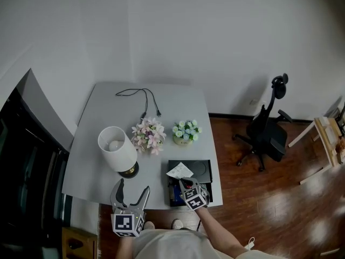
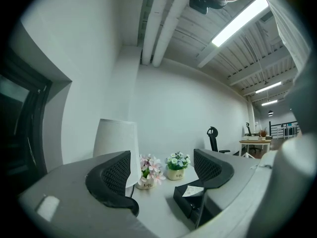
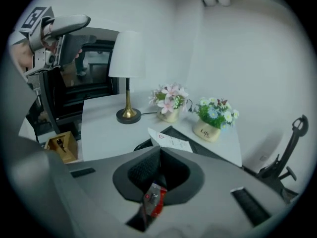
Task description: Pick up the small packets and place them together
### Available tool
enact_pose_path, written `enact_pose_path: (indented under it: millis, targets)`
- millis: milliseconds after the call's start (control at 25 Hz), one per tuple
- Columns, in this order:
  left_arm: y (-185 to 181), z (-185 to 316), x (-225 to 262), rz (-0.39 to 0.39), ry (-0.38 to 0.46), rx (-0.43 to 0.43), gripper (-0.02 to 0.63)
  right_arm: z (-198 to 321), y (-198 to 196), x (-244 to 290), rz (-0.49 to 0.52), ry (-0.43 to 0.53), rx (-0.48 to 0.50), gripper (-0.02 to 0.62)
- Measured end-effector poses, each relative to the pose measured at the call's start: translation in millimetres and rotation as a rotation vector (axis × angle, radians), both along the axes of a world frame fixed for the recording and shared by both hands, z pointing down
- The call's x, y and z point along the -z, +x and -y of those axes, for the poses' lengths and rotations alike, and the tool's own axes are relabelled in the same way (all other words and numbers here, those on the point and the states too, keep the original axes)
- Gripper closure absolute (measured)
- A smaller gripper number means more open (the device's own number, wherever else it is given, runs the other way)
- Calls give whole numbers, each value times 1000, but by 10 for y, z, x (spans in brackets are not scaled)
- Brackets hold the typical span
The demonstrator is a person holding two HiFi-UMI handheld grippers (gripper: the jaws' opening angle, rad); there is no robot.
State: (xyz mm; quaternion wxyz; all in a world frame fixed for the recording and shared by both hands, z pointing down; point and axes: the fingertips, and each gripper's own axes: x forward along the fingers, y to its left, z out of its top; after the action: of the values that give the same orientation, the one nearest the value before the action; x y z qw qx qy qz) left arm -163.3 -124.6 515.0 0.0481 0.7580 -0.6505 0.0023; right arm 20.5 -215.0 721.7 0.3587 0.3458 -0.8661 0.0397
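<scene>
My right gripper (image 1: 186,184) hangs over the front part of a black tray (image 1: 200,169) at the table's near right edge. It is shut on a small red packet (image 3: 154,199), which shows low between the closed jaws (image 3: 160,151) in the right gripper view. A flat white packet with a red mark (image 1: 179,171) (image 3: 171,140) lies across the tray's far left corner. My left gripper (image 1: 133,186) is held at the table's front edge, left of the tray, open with nothing between its jaws (image 2: 163,182). From there the tray (image 2: 187,206) and white packet (image 2: 192,191) lie ahead to the right.
A white-shaded lamp (image 1: 117,149) stands left of the tray. Behind it are a pot of pink flowers (image 1: 149,135) and one of blue-white flowers (image 1: 186,130). A black cable (image 1: 141,97) lies at the table's back. An office chair (image 1: 268,131) is on the wooden floor to the right.
</scene>
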Motion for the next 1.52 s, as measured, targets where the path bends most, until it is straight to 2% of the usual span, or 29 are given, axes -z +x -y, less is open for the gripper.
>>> enact_pose_path:
  millis: [120,280,320,440,560,600,640,680,800,920,1000,1080,1200,1320,1520]
  targets:
    - [5,-12,-19,2,-8,-6,205,22,-57,-199,41,-62,-63,592]
    - [28,-26,-53,2,-17,-16,206,170,-101,-274,103,-99,-173,591]
    - [32,-27,-56,4,-19,-20,206,213,-109,-302,105,-104,-187,572]
    - [35,-21,-53,10,-21,-30,206,284,-184,-318,101,-120,-206,546]
    - [40,-18,-66,7,-25,-34,206,277,-273,-172,165,-96,-189,537]
    - [41,-13,-67,6,-26,-36,206,267,-309,-106,197,-86,-179,474]
    - [43,-5,-67,6,-26,-39,206,252,-346,-32,231,-82,-167,274]
    - [45,4,-68,6,-26,-43,206,234,-370,54,263,-77,-155,131]
    - [74,36,-66,6,-24,-57,206,198,-326,469,372,0,-134,131]
    - [129,75,-19,4,-5,-76,216,142,-156,1104,494,148,-112,135]
    - [166,100,38,2,14,-87,222,65,-8,1564,568,255,-99,170]
    - [201,122,111,3,37,-99,222,-22,147,1939,613,349,-93,170]
    - [254,148,196,0,63,-120,222,-155,333,2260,615,439,-92,170]
    - [308,171,225,-3,69,-139,224,-301,428,2402,588,487,-73,170]
    - [418,214,164,19,49,-154,245,-433,538,2265,539,438,-49,172]
